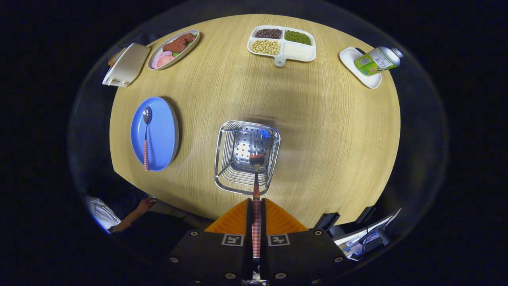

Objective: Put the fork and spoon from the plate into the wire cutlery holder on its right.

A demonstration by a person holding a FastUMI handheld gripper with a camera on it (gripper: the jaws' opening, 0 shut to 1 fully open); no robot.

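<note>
My gripper (pixel 256 205) is shut on the red-checked handle of the fork (pixel 256 174). The fork hangs straight down from the orange fingers (pixel 238 220), tines lowermost, over the open top of the wire cutlery holder (pixel 222 159). The holder is a square steel basket with a perforated bottom, standing on the wooden table directly below the fingers. To its left lies the blue plate (pixel 162 133) with the spoon (pixel 146 139) on it, bowl at the far end, checked handle toward the near rim.
Along the table's far side stand a white lidded box (pixel 127 65), an oval dish of meat slices (pixel 174 48), a divided tray of beans (pixel 281 43) and a green can (pixel 377 60) lying on a small white dish. A person's hand (pixel 145 204) rests at the near left edge.
</note>
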